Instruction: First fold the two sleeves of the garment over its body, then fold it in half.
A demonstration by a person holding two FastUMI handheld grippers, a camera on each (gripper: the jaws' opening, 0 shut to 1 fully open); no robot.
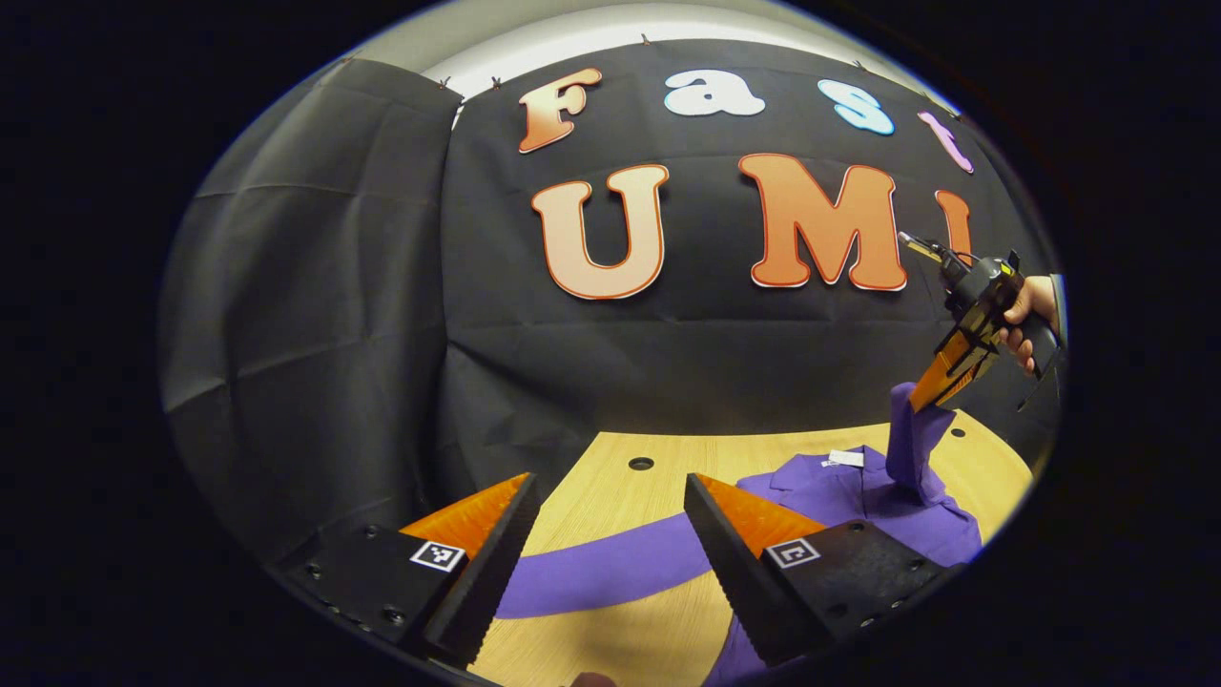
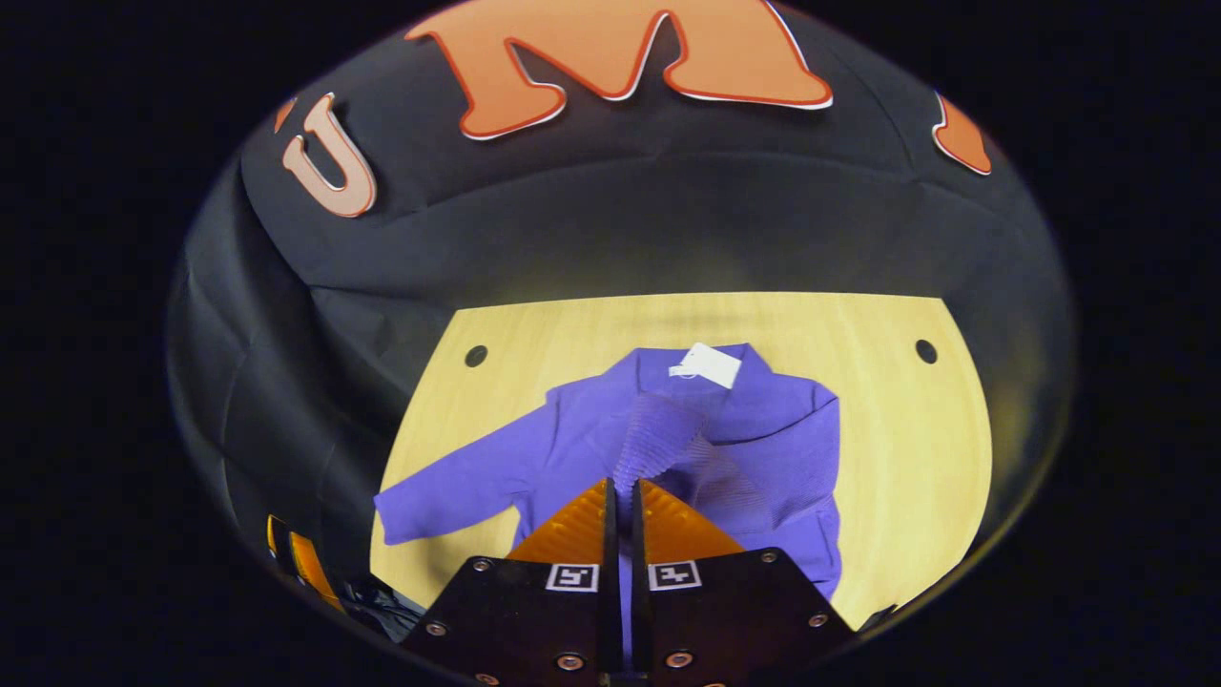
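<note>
Table (image 2: 887,458) carries the purple garment (image 2: 763,448) ahead of both grippers. Right gripper (image 2: 622,496) pinches one sleeve (image 2: 658,429), lifted over the body; next, lay it down and release. Left gripper (image 1: 610,534) hangs spread above the other sleeve (image 1: 610,568), still unfolded.

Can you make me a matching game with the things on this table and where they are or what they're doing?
Things:
1. left tongs
2. right tongs
3. long purple knit sleeve lying flat
4. small white paper tag

States:
A. stretched out sideways on the light wooden table
B. pinched shut on the other purple sleeve, lifting it
C. at the collar of the purple knit garment
D. wide open, holding nothing

Pairs: 1-D, 2-B, 3-A, 4-C
</note>
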